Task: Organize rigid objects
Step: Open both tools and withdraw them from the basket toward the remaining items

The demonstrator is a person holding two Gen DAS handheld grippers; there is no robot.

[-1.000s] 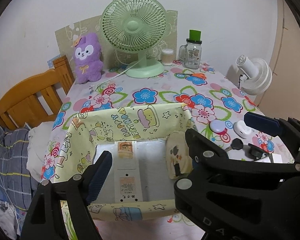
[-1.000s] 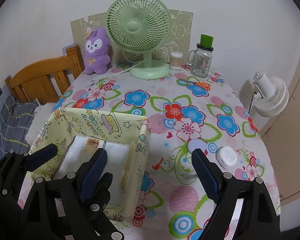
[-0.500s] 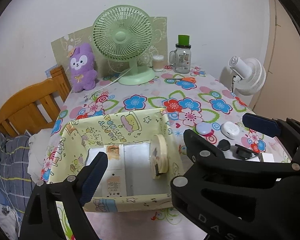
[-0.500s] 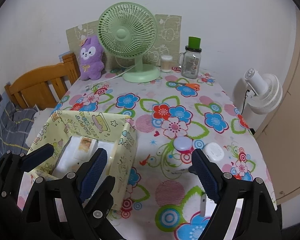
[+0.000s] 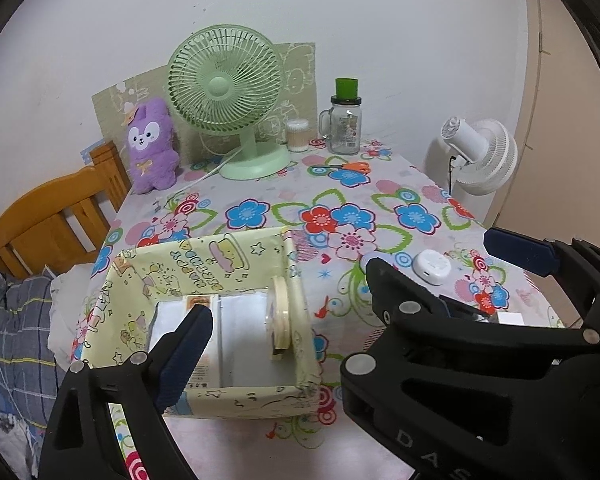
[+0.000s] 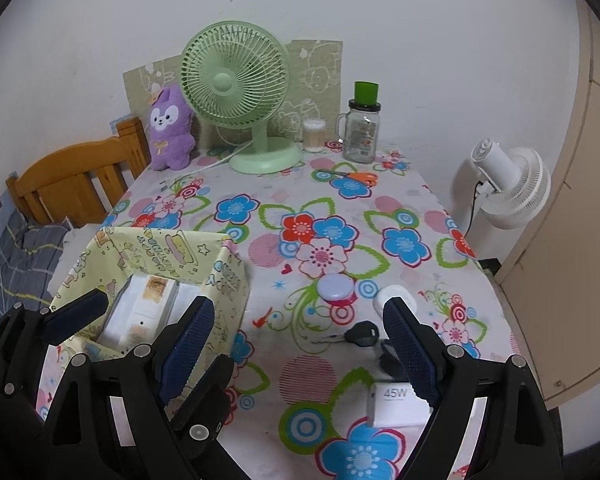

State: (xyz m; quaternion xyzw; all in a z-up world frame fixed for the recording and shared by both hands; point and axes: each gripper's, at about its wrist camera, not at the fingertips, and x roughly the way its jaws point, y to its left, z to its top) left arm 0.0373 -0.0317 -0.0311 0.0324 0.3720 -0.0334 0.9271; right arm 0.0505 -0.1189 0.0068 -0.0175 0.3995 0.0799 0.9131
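A yellow cartoon-print box (image 5: 220, 256) (image 6: 160, 248) stands at the table's near left. It holds a flat white labelled item (image 5: 198, 306) and a cream tape roll (image 5: 279, 312) on edge against the right wall. My left gripper (image 5: 300, 316) hangs above the box, its jaws opening with nothing between them; its right finger is hidden behind the right gripper. My right gripper (image 6: 298, 308) is open and empty over the cloth. Below it lie a lilac disc (image 6: 334, 286), a white round device (image 6: 392, 294), a black key (image 6: 360, 334) and a white charger (image 6: 396, 400).
At the back stand a green fan (image 5: 228, 92), a purple plush (image 5: 150, 144), a swab pot (image 5: 298, 134) and a green-lidded glass jar (image 5: 345, 124). Orange scissors (image 5: 354, 167) lie nearby. A wooden headboard (image 5: 48, 216) is left, a white floor fan (image 5: 480, 152) right.
Both grippers have drawn back toward the table's near edge and risen slightly. The left jaws stand wider. The tape roll now shows edge-on against the box's right wall.
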